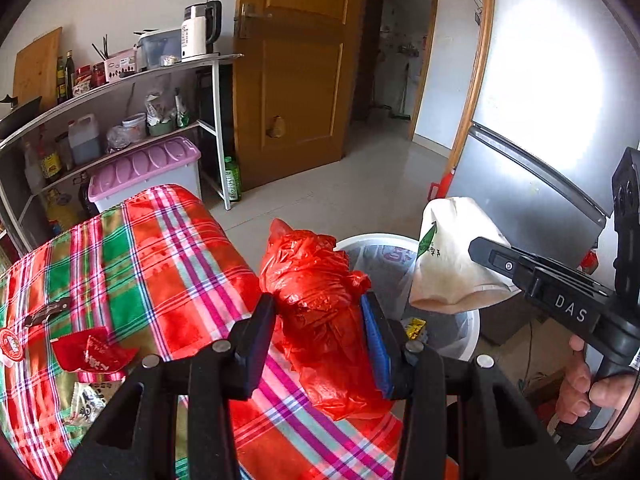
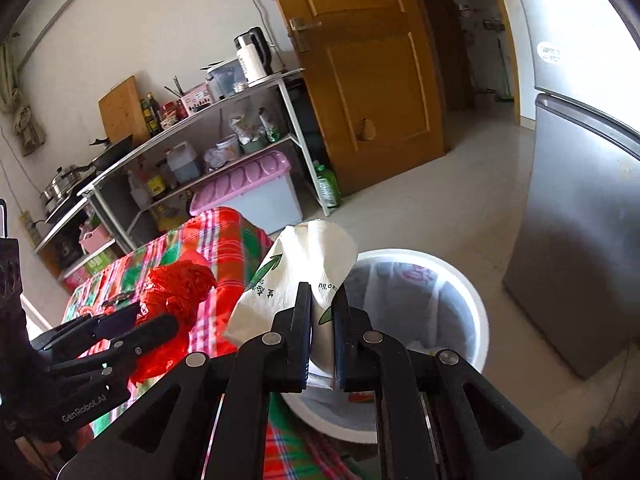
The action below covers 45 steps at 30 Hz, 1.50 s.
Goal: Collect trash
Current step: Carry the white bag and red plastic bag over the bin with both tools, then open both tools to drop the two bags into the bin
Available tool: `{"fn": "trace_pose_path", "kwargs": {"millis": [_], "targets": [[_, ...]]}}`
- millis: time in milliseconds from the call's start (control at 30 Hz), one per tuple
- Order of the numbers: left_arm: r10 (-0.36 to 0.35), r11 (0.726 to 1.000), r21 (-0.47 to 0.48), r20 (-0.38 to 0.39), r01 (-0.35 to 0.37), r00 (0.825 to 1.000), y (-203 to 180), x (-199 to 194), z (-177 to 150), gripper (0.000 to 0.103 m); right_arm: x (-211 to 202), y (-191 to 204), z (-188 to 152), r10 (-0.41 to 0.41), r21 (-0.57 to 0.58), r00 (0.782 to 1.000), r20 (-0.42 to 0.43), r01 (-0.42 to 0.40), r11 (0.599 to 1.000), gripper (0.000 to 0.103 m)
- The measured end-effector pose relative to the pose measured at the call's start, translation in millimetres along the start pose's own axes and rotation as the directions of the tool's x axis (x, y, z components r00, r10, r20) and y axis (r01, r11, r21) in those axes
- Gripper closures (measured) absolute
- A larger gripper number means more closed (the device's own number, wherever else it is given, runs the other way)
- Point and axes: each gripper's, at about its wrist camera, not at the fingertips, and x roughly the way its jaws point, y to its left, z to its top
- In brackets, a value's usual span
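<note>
Both grippers were loaded — left gripper [image 1: 320, 320] clamping the red plastic bag [image 1: 316, 280], right gripper [image 2: 322, 320] pinching the white paper wrapper [image 2: 296, 276] — and each load needed to hang squarely over the white bin [image 2: 476, 304] before any release.

Right gripper [image 1: 486, 254] body: we read "DAS" in white letters along its side, seen from the left wrist.
Left gripper [image 2: 160, 316] body: we read "GenRobot.AI" in white, seen at the right gripper's left.
White paper wrapper [image 2: 288, 280] between the right gripper's jaws: we make out "ao liu" upside down beside green leaf marks; the other characters are unreadable to us.
</note>
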Motion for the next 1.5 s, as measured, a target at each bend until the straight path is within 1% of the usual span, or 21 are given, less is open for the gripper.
{"fn": "trace_pose_path", "kwargs": {"millis": [233,300,367,467,567,733,800,933,1000,1033,1067,1100,1133,1200,1267,1367,1500], "targets": [[-0.032,0.999,0.027,-0.057,0.034,0.998,-32,31,-1,0.058,-3,-35,-8,-0.093,-0.004,0.995,-0.021,0.093,0.996,0.093],[-0.031,0.999,0.041,-0.07,0.033,0.997,-38,38,-4,0.058,-1,-42,-11,-0.121,-0.006,0.992,-0.029,0.12,0.993,0.093],[-0.035,0.998,0.042,-0.091,0.039,0.995,-43,47,-6,0.058,2,-50,-14,-0.132,0.001,0.99,-0.044,0.132,0.991,0.093],[-0.048,0.998,0.037,-0.118,0.053,0.992,-48,58,-11,0.058,9,-58,-18,-0.173,-0.014,0.983,-0.06,0.173,0.985,0.093],[-0.042,0.998,0.038,-0.144,0.048,0.989,-53,69,-13,0.058,17,-66,-23,-0.182,-0.01,0.979,-0.088,0.182,0.983,0.093],[-0.032,0.999,0.033,-0.175,0.039,0.984,-53,82,-16,0.057,32,-72,-30,-0.208,-0.042,0.97,-0.126,0.204,0.978,0.093],[-0.033,0.999,0.031,-0.183,0.039,0.983,-53,85,-18,0.057,36,-73,-32,-0.206,-0.05,0.97,-0.131,0.201,0.978,0.093],[-0.029,0.999,0.016,-0.207,0.032,0.978,-48,93,-21,0.057,47,-75,-33,-0.234,-0.076,0.962,-0.143,0.225,0.971,0.092],[-0.028,0.999,0.015,-0.203,0.032,0.979,-48,93,-21,0.054,51,-76,-34,-0.229,-0.077,0.961,-0.155,0.219,0.973,0.092],[-0.026,0.999,0.017,-0.201,0.03,0.979,-48,94,-20,0.051,53,-76,-34,-0.225,-0.079,0.961,-0.161,0.215,0.973,0.091],[-0.019,1.0,0.017,-0.201,0.023,0.979,-48,94,-19,0.043,55,-77,-34,-0.223,-0.081,0.96,-0.169,0.212,0.974,0.089],[-0.016,1.0,0.015,-0.197,0.02,0.98,-47,93,-19,0.038,57,-76,-35,-0.222,-0.081,0.96,-0.172,0.211,0.974,0.083],[-0.017,1.0,0.012,-0.194,0.019,0.981,-46,92,-18,0.038,57,-76,-35,-0.226,-0.08,0.959,-0.169,0.216,0.973,0.075],[-0.023,1.0,0.008,-0.189,0.025,0.982,-45,91,-18,0.038,57,-76,-35,-0.229,-0.076,0.96,-0.163,0.219,0.973,0.065],[-0.017,1.0,0.008,-0.189,0.019,0.982,-44,90,-18,0.038,56,-76,-35,-0.222,-0.072,0.962,-0.162,0.213,0.974,0.064],[-0.017,1.0,-0.002,-0.185,0.017,0.983,-42,88,-18,0.037,55,-75,-34,-0.232,-0.07,0.96,-0.158,0.223,0.972,0.064],[-0.013,1.0,-0.006,-0.165,0.012,0.986,-39,79,-16,0.034,48,-73,-32,-0.228,-0.068,0.963,-0.146,0.22,0.973,0.064]]}}
